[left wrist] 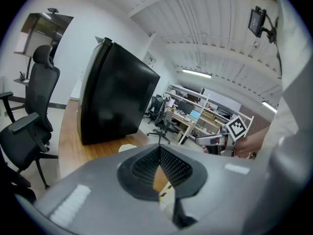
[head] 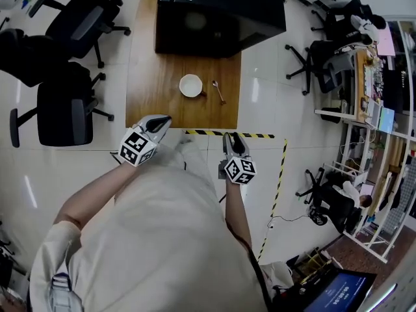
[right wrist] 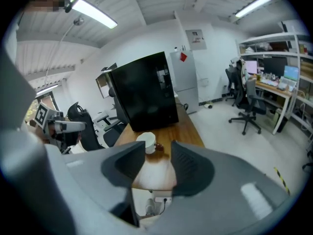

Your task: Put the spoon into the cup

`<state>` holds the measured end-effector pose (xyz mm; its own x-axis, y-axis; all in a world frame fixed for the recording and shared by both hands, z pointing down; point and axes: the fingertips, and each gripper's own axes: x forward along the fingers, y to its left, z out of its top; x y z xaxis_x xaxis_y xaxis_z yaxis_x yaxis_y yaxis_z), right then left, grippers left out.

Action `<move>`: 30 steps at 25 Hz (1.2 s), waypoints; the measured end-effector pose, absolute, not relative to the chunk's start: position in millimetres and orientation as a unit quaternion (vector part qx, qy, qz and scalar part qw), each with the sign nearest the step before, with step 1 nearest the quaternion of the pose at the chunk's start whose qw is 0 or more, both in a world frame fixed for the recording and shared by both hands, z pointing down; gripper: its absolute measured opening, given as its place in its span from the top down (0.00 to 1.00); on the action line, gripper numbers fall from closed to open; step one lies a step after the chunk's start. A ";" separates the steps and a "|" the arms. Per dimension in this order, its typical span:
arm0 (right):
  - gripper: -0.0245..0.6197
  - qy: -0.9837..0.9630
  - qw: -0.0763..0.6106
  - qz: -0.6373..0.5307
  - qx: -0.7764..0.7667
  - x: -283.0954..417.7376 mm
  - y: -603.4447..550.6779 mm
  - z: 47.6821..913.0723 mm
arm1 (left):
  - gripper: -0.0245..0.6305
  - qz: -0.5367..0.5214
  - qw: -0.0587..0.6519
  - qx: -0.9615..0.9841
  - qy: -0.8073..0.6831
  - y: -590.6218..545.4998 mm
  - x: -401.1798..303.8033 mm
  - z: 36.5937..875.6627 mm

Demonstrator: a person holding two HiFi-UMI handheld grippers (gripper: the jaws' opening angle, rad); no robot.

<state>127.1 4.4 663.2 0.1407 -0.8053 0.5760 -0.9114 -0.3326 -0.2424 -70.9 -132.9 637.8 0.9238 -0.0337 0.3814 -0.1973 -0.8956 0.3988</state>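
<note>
Head view: small spoon, thin and likely metal, so light, stiff and slippery, lies flat on the wooden table near its front edge, just right of the round white cup and apart from it. It is best pinched across the slim handle. Left gripper: ribbed dark pads pressed together, empty; right gripper: jaws spread, nothing between; both near the table's front edge.

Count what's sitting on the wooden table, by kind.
Cup: 1
Spoon: 1
Black box: 1
Total: 3
</note>
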 end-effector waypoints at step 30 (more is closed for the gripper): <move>0.75 -0.610 0.162 0.371 0.681 239.7 -42.9 793.3 | 0.96 0.224 0.300 0.899 -0.227 -218.2 -24.2 649.3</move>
<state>239.7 -42.9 793.3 -0.0205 -0.7106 0.7033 -0.9511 -0.2030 -0.2328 -24.2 -218.2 649.3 0.7963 -0.2743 0.5392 -0.5431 -0.7166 0.4376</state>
